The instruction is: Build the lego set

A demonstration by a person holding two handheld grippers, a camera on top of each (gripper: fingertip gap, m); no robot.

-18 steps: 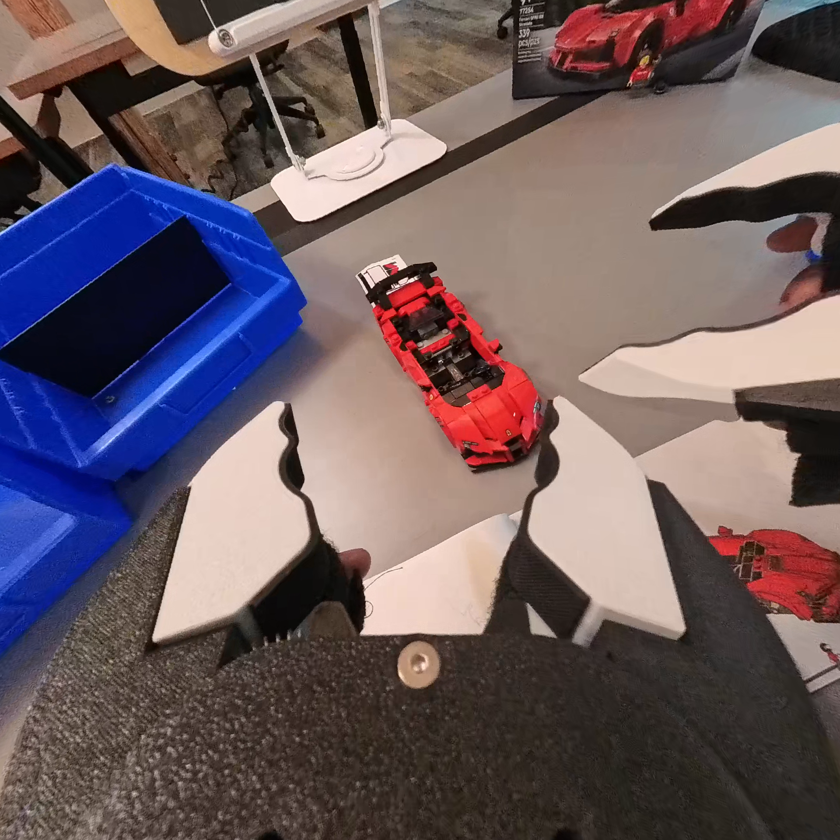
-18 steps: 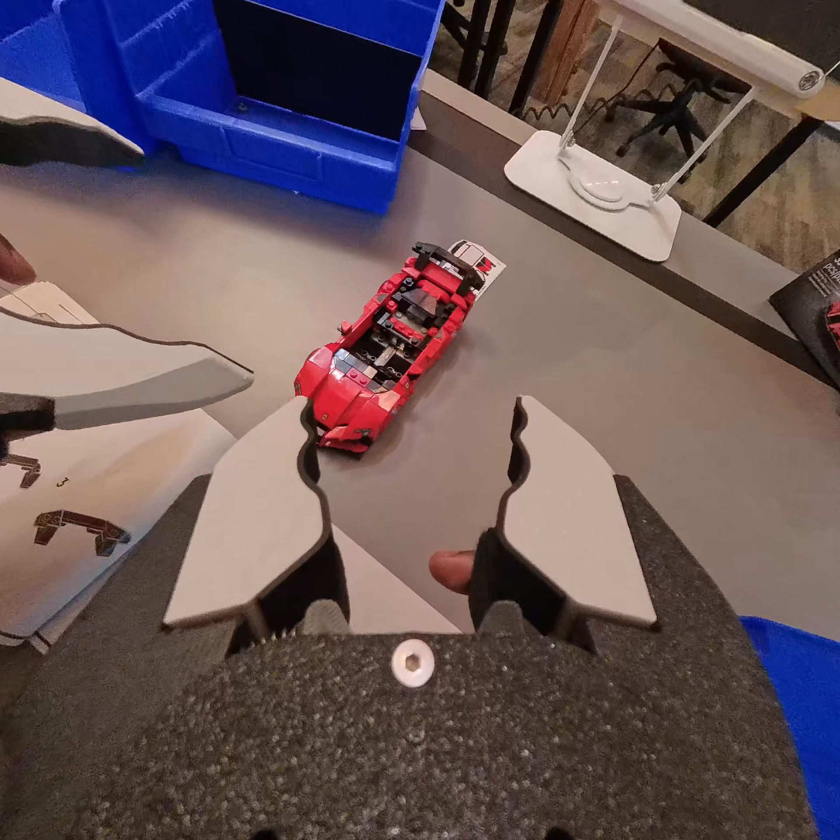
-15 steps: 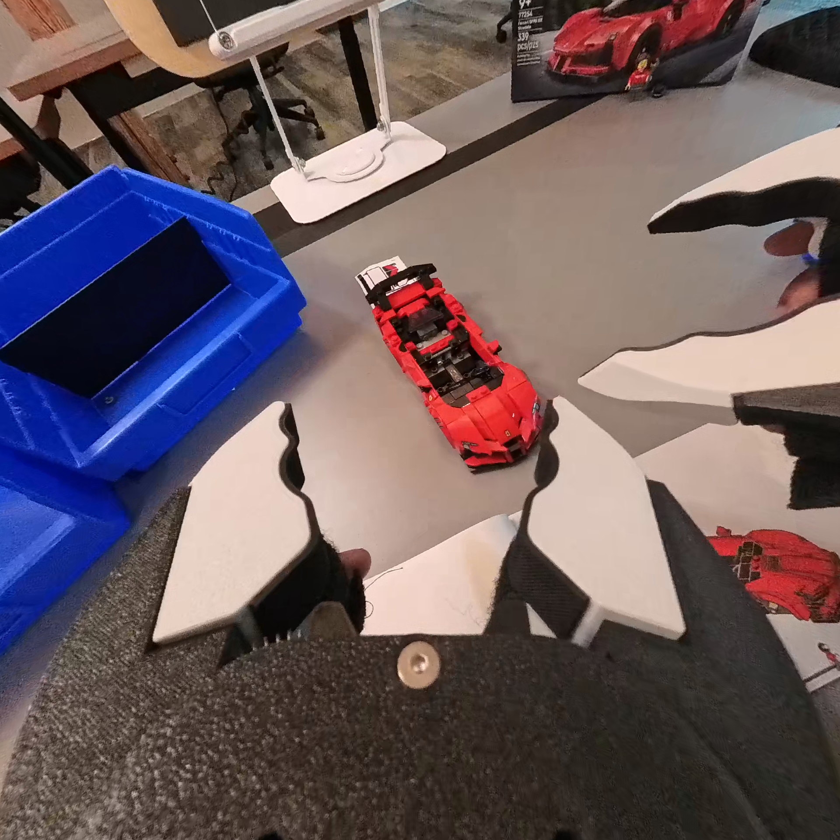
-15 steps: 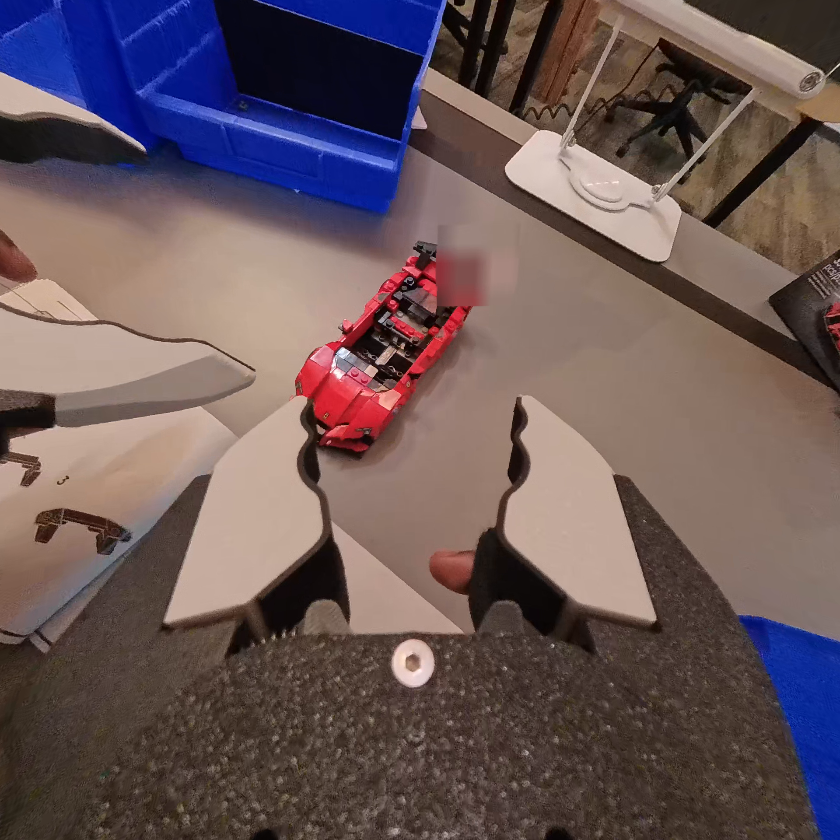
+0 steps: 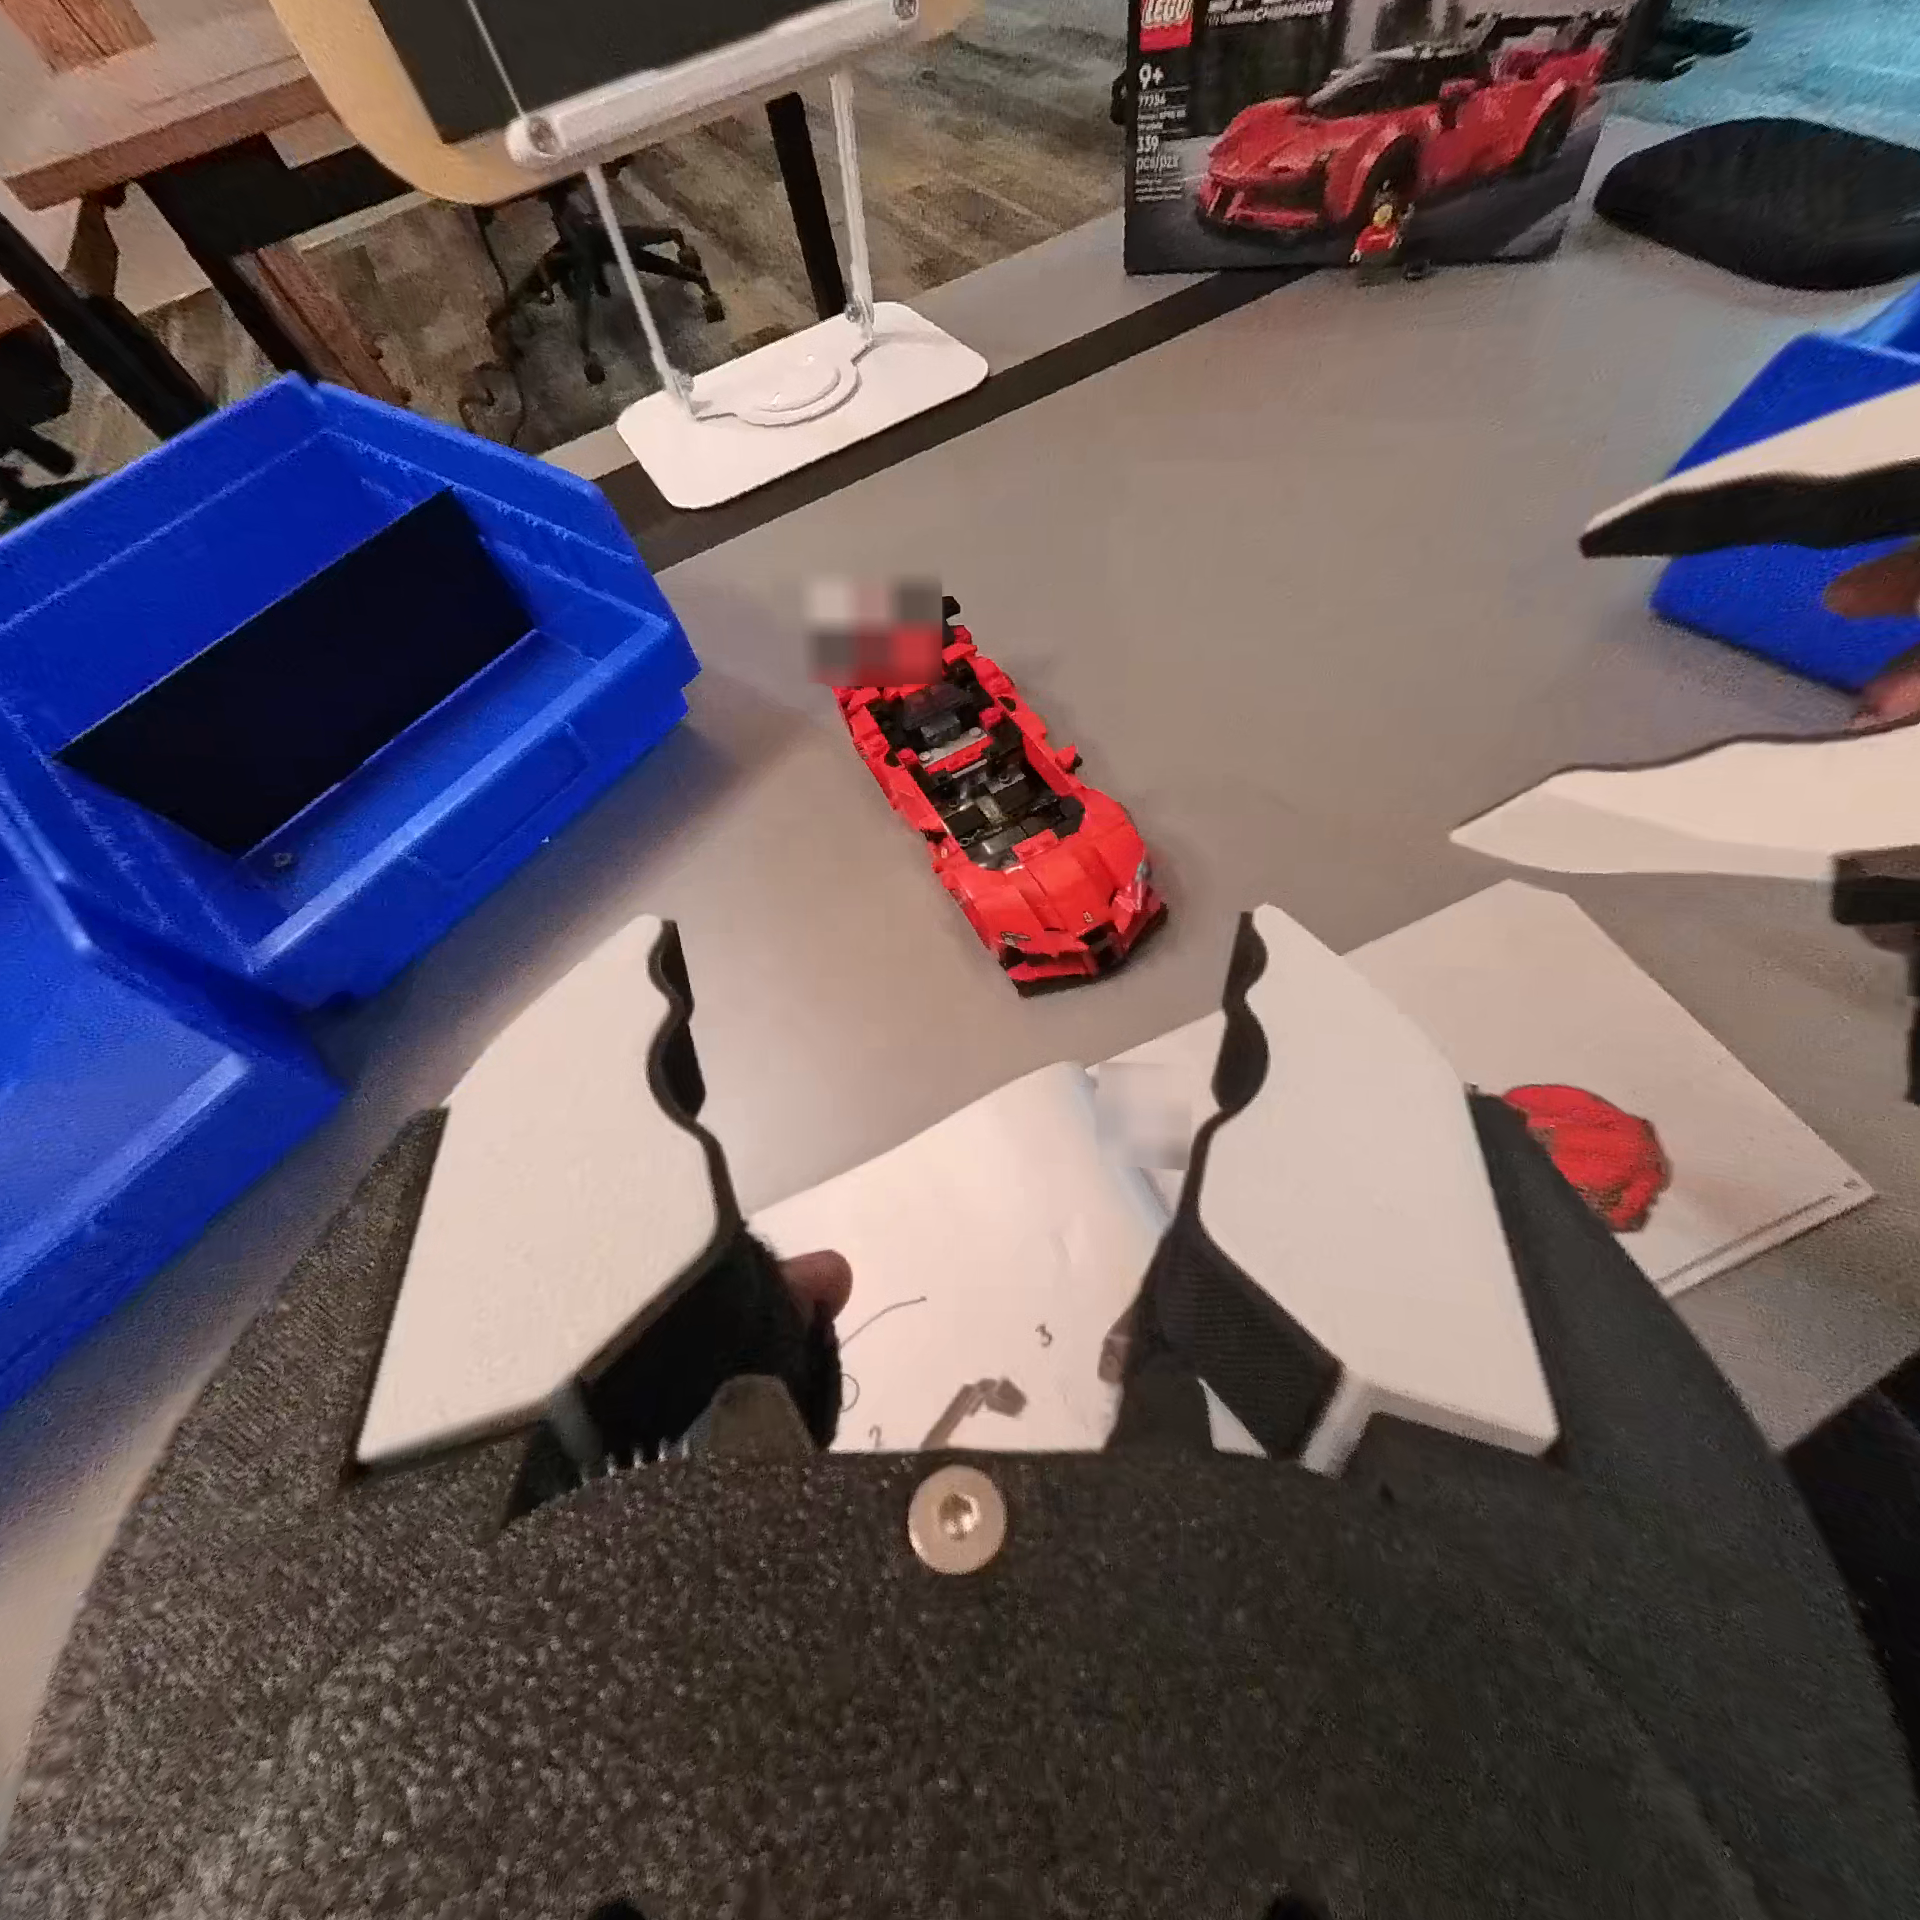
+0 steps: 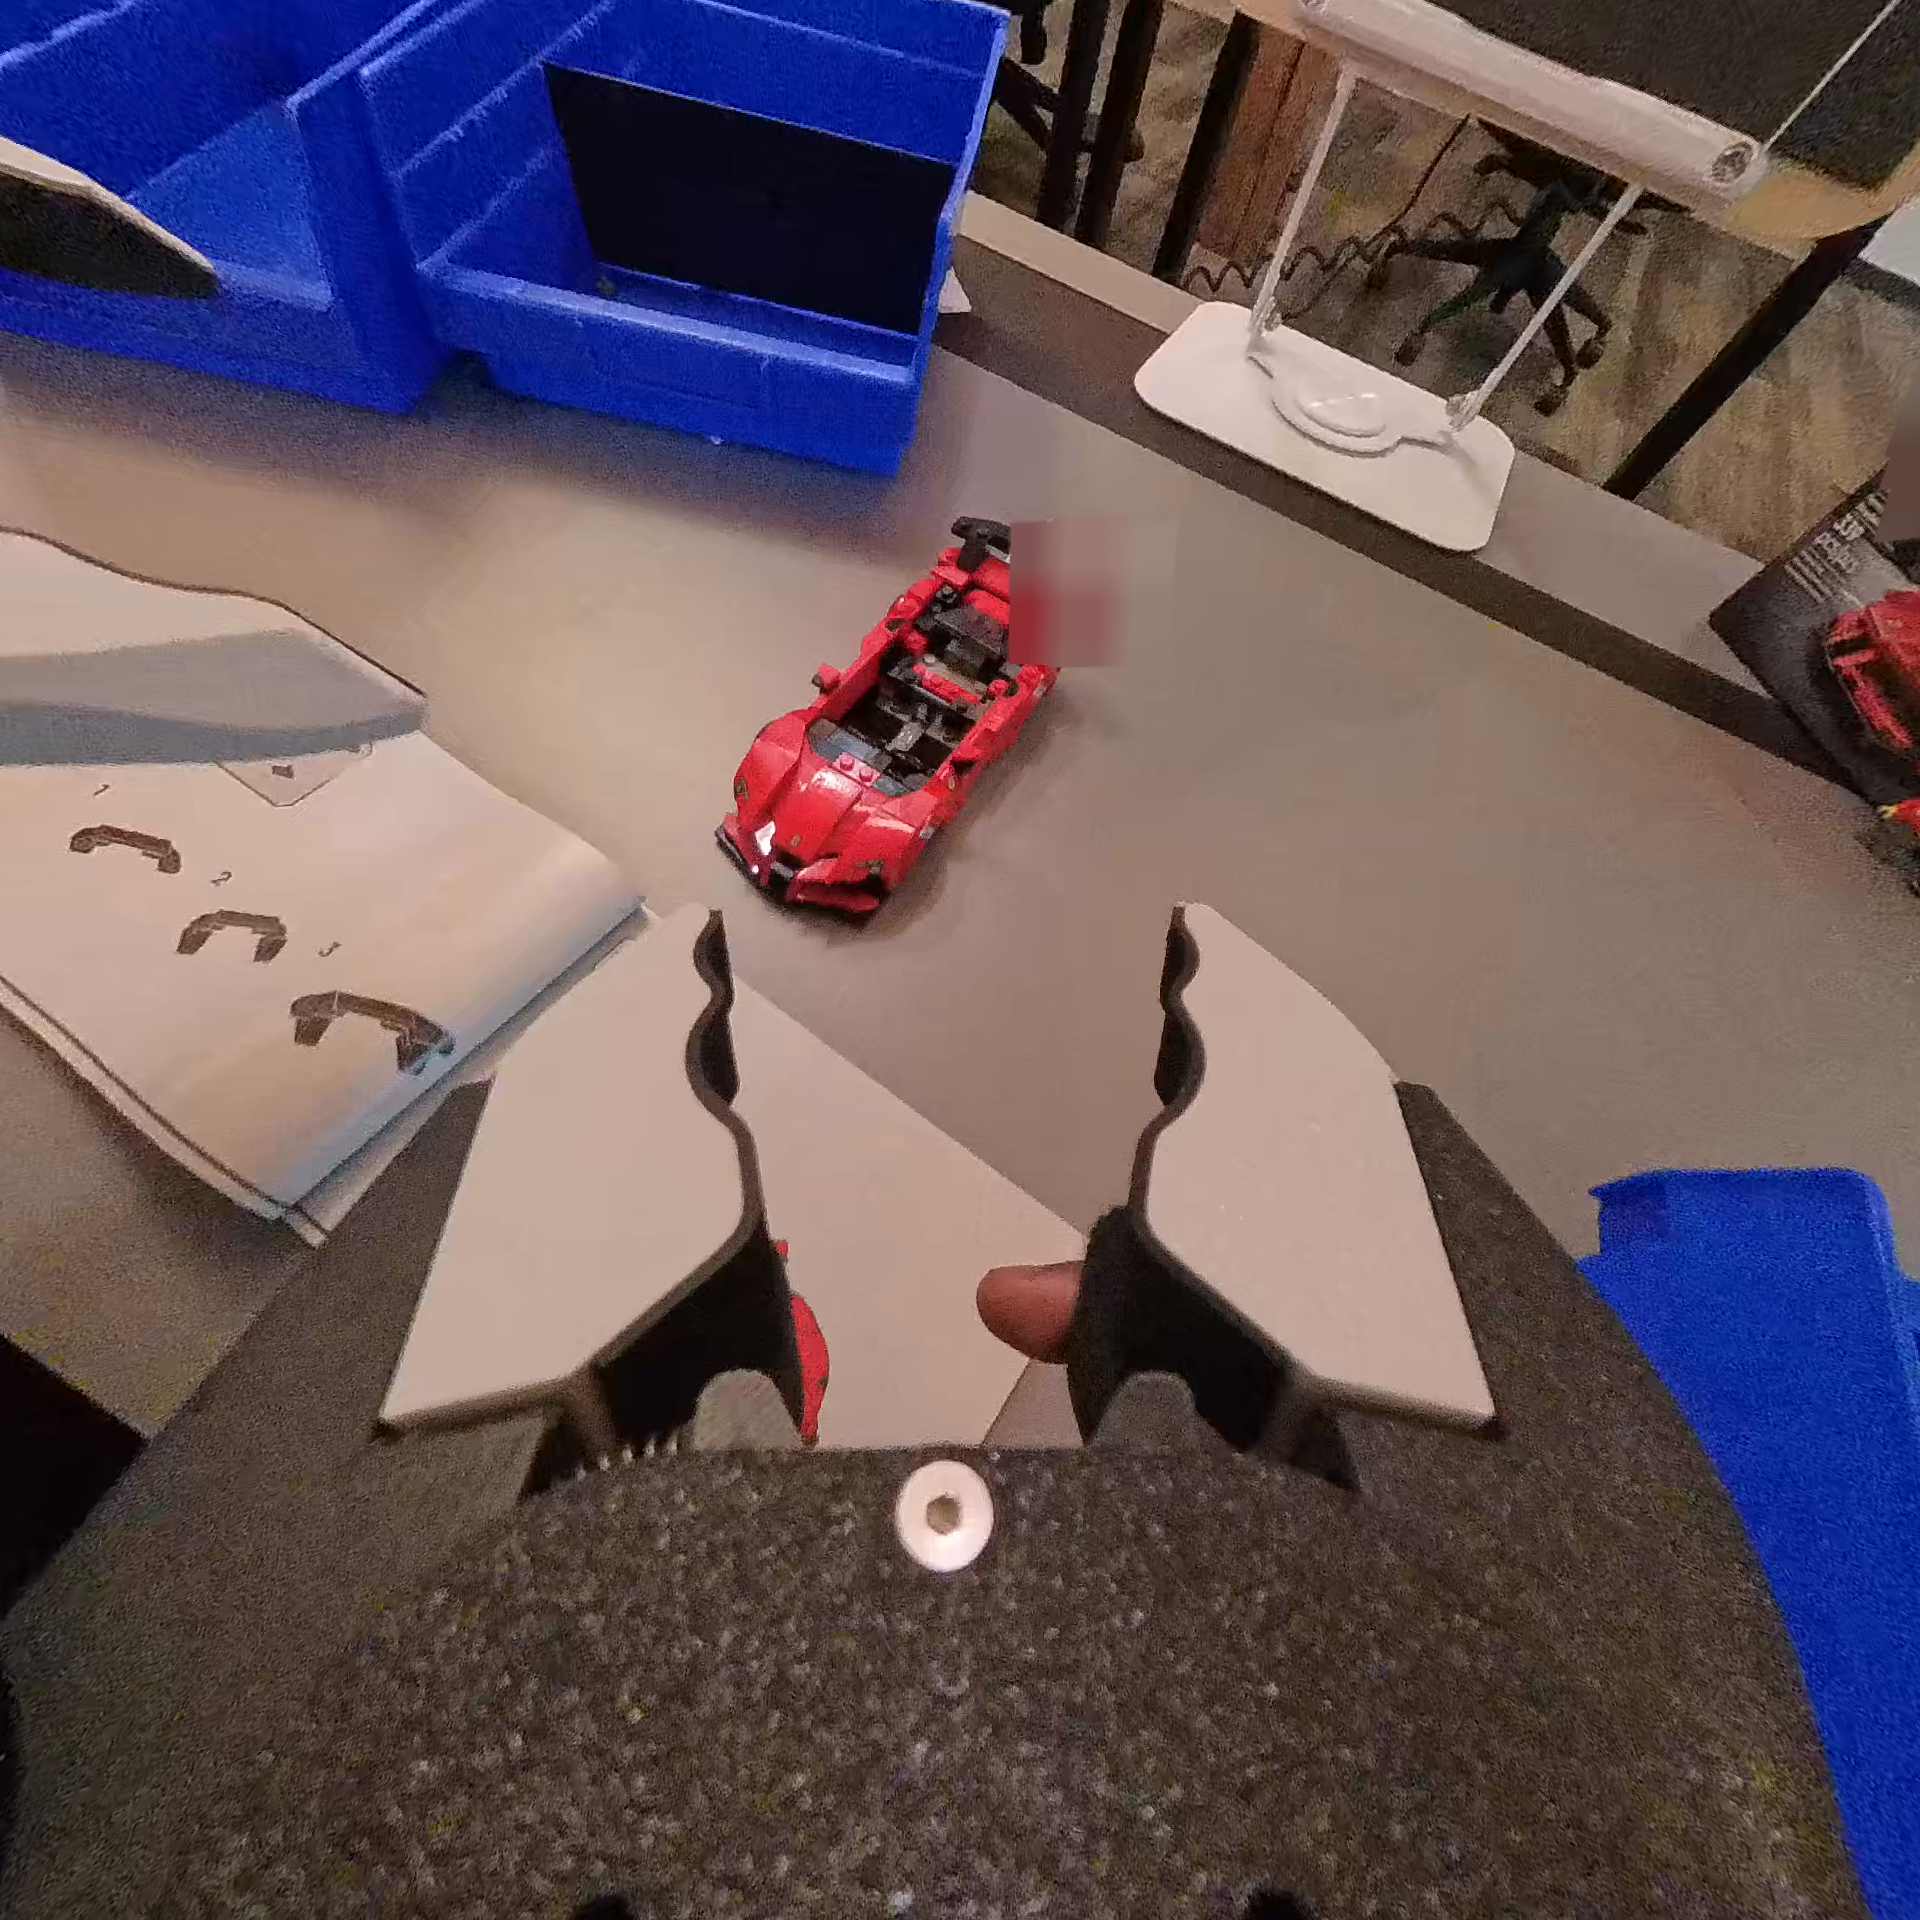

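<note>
A partly built red and black lego car [image 5: 1003, 810] sits on the grey table, its open top showing black parts; it also shows in the right wrist view [image 6: 883, 748]. My left gripper [image 5: 956, 966] is open and empty, just short of the car's nose, above the open instruction booklet [image 5: 956, 1247]. My right gripper [image 6: 945, 956] is open and empty, also a little short of the car's nose. The booklet [image 6: 260, 935] lies to its left. Each gripper shows at the side of the other's view.
Blue bins [image 5: 260, 707] stand left of the car, also in the right wrist view [image 6: 675, 239]. Another blue bin [image 6: 1787, 1455] is at the right. A white lamp base [image 5: 800, 405] and the set's box [image 5: 1351, 135] stand at the table's far edge.
Both grippers have pulled back and risen from the car, which now looks farther from the fingertips. More of the booklet shows beneath them. The car has not moved.
</note>
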